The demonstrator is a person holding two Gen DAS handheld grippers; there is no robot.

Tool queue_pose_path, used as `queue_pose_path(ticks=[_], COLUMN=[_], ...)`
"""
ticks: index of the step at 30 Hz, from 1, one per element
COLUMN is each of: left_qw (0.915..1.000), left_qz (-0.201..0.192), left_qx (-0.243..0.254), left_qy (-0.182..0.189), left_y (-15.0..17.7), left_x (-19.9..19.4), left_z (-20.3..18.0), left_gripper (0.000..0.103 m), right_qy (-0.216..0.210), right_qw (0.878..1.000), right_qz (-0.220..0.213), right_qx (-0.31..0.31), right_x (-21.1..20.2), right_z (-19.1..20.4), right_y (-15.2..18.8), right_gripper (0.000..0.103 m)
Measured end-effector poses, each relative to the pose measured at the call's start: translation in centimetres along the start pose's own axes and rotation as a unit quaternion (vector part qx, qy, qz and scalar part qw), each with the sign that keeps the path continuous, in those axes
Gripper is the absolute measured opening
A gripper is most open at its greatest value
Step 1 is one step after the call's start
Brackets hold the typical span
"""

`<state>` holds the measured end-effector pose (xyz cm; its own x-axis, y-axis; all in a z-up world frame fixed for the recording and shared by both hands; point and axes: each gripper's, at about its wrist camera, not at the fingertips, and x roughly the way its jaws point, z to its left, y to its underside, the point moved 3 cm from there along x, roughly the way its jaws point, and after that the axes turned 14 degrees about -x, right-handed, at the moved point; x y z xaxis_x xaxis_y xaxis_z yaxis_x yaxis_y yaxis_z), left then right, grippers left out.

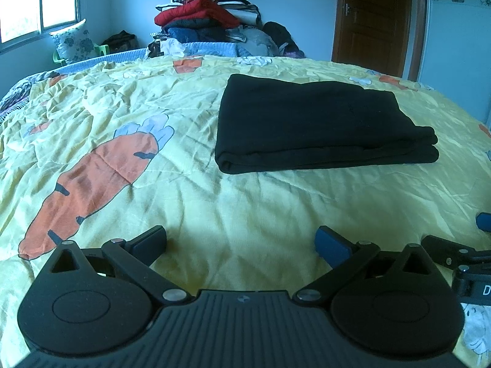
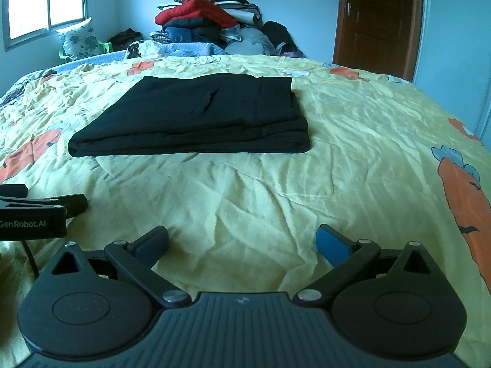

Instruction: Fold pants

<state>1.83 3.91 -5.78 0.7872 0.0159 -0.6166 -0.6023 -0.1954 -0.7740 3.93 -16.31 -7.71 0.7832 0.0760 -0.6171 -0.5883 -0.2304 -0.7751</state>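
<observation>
Left wrist view shows the black pants (image 1: 319,128) folded flat mid-bed on the yellow carrot quilt (image 1: 245,208); left gripper (image 1: 241,242) and right gripper (image 2: 242,240) both gape empty near its closest edge.

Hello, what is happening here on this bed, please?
A person holds two grippers over a bed to fold pants. The black pants already lie folded in a flat, neat stack on the yellow cover. The left gripper and the right gripper are both open, empty, and well short of the pants, touching nothing. A pile of clothes sits behind the bed.
</observation>
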Motion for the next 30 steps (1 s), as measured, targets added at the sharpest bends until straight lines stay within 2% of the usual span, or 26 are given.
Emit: queue_pose_path(ticks=[30], left_qw=[1.0], left_qz=[0.002], left_qx=[-0.005], left_qy=[0.001], left_y=[-0.06], left_x=[0.02], left_z=[0.13], left_gripper=[0.103], right_qy=[-0.001], right_qw=[1.0], right_qz=[0.0], right_qx=[0.0], right_x=[0.05], right_z=[0.06], right_y=[-0.07], right_gripper=[0.103])
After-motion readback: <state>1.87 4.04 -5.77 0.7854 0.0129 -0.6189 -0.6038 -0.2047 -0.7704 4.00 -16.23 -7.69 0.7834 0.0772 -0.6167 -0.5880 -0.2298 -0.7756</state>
